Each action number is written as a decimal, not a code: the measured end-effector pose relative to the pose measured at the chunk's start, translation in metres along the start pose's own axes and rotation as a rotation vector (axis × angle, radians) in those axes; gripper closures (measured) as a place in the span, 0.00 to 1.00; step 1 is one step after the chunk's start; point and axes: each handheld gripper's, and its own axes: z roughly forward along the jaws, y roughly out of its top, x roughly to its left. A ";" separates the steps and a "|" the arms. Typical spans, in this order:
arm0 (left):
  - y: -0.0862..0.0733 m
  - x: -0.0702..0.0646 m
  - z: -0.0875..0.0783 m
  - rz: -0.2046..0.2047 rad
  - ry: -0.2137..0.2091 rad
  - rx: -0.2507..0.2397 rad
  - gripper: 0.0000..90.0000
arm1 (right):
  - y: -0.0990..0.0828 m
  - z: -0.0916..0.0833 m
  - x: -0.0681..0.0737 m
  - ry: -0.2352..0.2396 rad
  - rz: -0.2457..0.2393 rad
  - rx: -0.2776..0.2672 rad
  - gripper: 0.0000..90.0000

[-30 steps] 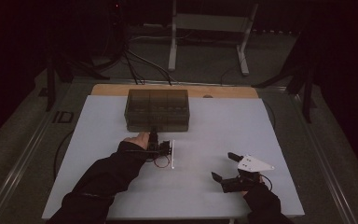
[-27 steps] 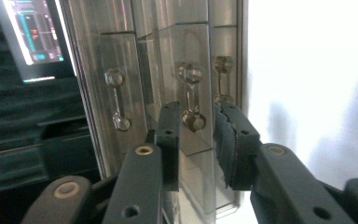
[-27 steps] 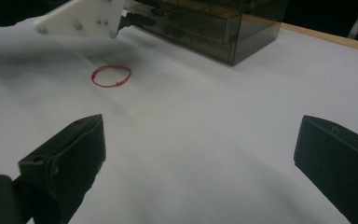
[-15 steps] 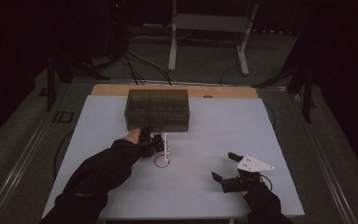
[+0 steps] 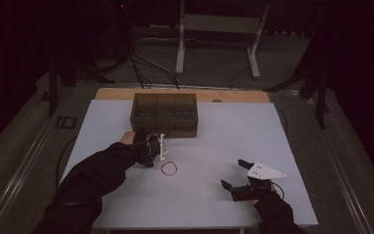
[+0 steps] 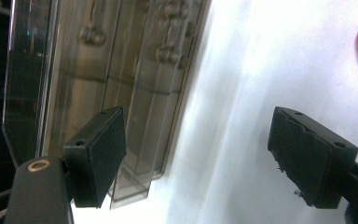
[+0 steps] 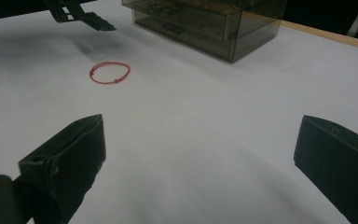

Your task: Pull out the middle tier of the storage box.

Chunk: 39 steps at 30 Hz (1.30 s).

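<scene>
My left gripper (image 5: 161, 146) has just been opening, nothing between its jaws; one red loop (image 5: 169, 168) lies just beside it on the counter (image 5: 214, 204); right gripper (image 5: 237, 175) gapes empty; its view shows drawers in one smoky box (image 7: 209, 23).

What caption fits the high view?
Open left gripper above a red loop, near a smoky drawer box.

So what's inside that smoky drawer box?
Through the drawer box front, small metal pieces show dimly in the drawers; what they are, and the rear contents, is hidden by the tinted walls.
</scene>
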 end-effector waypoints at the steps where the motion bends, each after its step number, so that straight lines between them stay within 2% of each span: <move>1: -0.002 0.002 -0.001 -0.018 -0.024 -0.005 0.18 | 0.000 0.000 0.000 -0.001 0.000 -0.001 0.03; 2: -0.003 0.003 -0.001 -0.034 -0.019 -0.021 0.18 | 0.000 0.000 0.001 -0.001 0.001 -0.002 0.03; 4: -0.008 0.008 -0.002 -0.051 -0.051 -0.036 0.10 | 0.000 0.000 0.000 -0.001 -0.002 0.003 0.03; 6: -0.012 0.012 -0.002 -0.062 -0.071 -0.053 0.10 | 0.000 0.000 0.000 0.000 0.002 0.000 0.03; 8: -0.017 0.016 -0.003 -0.078 -0.084 -0.099 0.10 | 0.000 0.000 0.000 -0.002 0.001 -0.003 0.03; 10: -0.023 0.022 -0.002 -0.092 -0.148 -0.161 0.10 | 0.000 0.000 0.000 -0.002 0.000 0.002 0.03; 11: -0.025 0.024 -0.002 -0.088 -0.165 -0.183 0.10 | 0.000 0.000 0.000 0.000 0.004 0.002 0.03; 14: -0.030 0.029 -0.002 -0.096 -0.176 -0.204 0.10 | 0.000 0.000 0.000 -0.002 0.001 -0.001 0.03; 18: -0.033 0.033 -0.005 -0.127 -0.214 -0.252 0.10 | 0.000 0.001 0.000 -0.001 0.004 0.004 0.03; 21: -0.034 0.038 -0.008 -0.144 -0.279 -0.300 0.10 | -0.001 0.001 0.000 -0.001 0.000 0.008 0.03; 25: -0.036 0.047 -0.009 -0.179 -0.297 -0.325 0.10 | 0.000 0.001 0.000 -0.001 0.001 0.004 0.03; 28: -0.039 0.054 -0.010 -0.223 -0.338 -0.364 0.10 | -0.001 0.001 0.000 -0.001 0.000 0.009 0.03; 31: -0.041 0.059 -0.011 -0.252 -0.363 -0.372 0.10 | -0.001 0.001 0.000 0.000 0.001 0.007 0.03; 33: -0.041 0.063 -0.013 -0.275 -0.387 -0.401 0.10 | -0.001 0.002 0.000 0.001 0.000 0.013 0.03; 35: -0.042 0.067 -0.012 -0.302 -0.404 -0.409 0.10 | -0.001 0.002 0.000 0.002 0.005 0.010 0.03; 37: -0.042 0.071 -0.011 -0.305 -0.397 -0.424 0.10 | -0.001 0.002 0.000 0.001 0.006 0.009 0.03; 39: -0.044 0.075 -0.009 -0.297 -0.410 -0.460 0.10 | -0.001 0.002 0.000 0.002 0.004 0.011 0.03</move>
